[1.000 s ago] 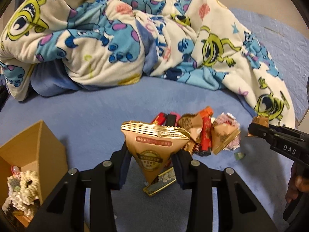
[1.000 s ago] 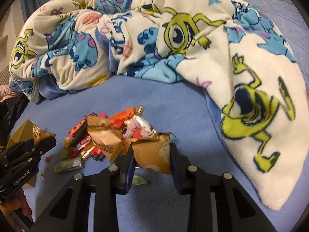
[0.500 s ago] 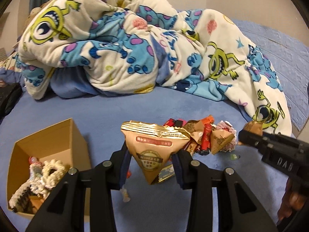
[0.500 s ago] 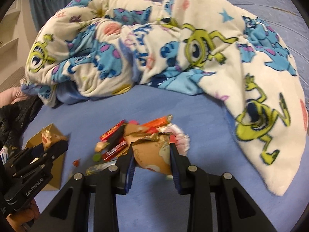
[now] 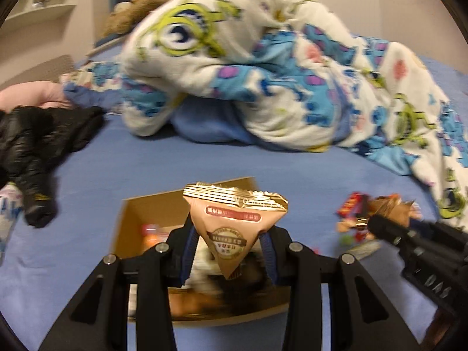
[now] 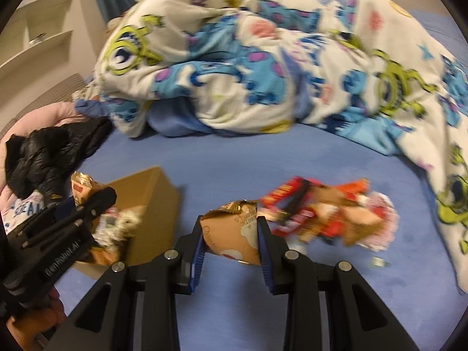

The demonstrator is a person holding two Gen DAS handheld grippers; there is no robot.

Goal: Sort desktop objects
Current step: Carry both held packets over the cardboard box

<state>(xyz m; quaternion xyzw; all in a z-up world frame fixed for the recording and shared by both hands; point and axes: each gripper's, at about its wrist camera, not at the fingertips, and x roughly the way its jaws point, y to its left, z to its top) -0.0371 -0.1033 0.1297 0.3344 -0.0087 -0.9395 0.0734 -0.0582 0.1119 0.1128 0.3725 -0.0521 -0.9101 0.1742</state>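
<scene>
My left gripper (image 5: 229, 251) is shut on a triangular tan snack packet (image 5: 234, 228) with a gold sealed top, held above an open cardboard box (image 5: 128, 219) that holds several items. The left gripper also shows in the right wrist view (image 6: 99, 201), over the box (image 6: 158, 199). My right gripper (image 6: 229, 242) is shut on an orange-brown snack packet (image 6: 231, 237), held above the blue bedsheet between the box and a pile of snack wrappers (image 6: 327, 213). The pile also shows in the left wrist view (image 5: 356, 213), behind the right gripper (image 5: 380, 225).
A rumpled monster-print blanket (image 5: 263, 73) covers the back and right of the bed (image 6: 263, 158). A black garment (image 5: 38, 143) lies at the left. A small green item (image 6: 378, 261) lies loose near the pile.
Both grippers have swung left with their packets. The left packet now hangs over the box instead of beside it. The right packet has left the pile and moved toward the box.
</scene>
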